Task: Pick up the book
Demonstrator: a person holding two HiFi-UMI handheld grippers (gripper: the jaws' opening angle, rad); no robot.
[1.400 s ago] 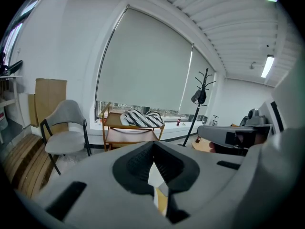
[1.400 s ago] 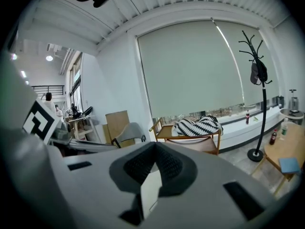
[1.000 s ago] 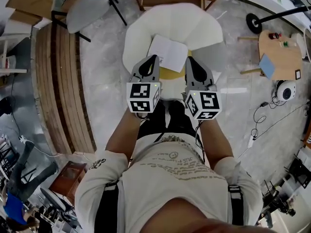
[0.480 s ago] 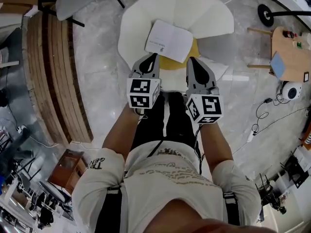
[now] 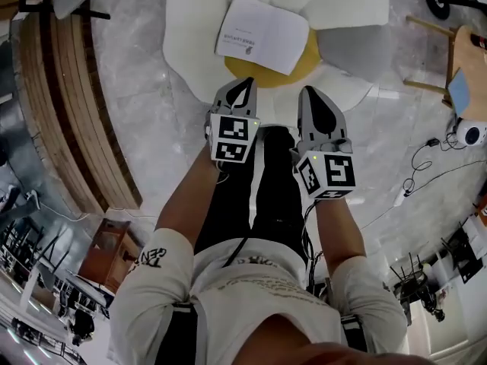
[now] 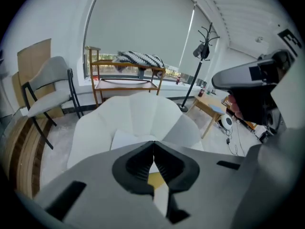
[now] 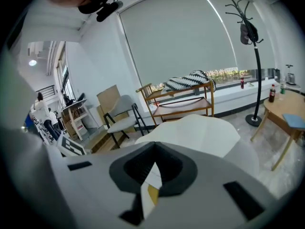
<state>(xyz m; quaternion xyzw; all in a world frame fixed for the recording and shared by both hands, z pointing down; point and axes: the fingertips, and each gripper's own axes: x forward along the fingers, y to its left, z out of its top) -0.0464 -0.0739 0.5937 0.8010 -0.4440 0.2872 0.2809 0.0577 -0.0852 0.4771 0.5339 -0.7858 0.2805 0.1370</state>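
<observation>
Here we are, looking straight down: the book (image 5: 262, 23) lies flat on the yellow centre (image 5: 262, 73) of a white flower-shaped seat (image 5: 190, 44). It covers most of that yellow patch and spills onto the white petals around it. It's a thin white rectangle, turned a little askew. There's a small block of dark print near its left end, too small to read. I can't tell whether it lies open or closed.

One petal (image 5: 358, 48) on the right of the seat is grey, the rest white.

Both grippers hang just short of the seat's near edge, side by side, pointing at the book and clear of it. The left gripper (image 5: 243, 84) has its jaws pressed together, nothing between them. In the left gripper view the tips (image 6: 153, 147) meet, with the book's white corner (image 6: 125, 140) showing just above them on the seat. The right gripper (image 5: 310, 91) matches it: in its own view the jaws (image 7: 153, 147) meet at the tip, empty, with the seat ahead.

Off to the left runs a curved wooden slatted platform (image 5: 68, 112), and a small wooden table (image 5: 470, 55) stands at the far right.
</observation>
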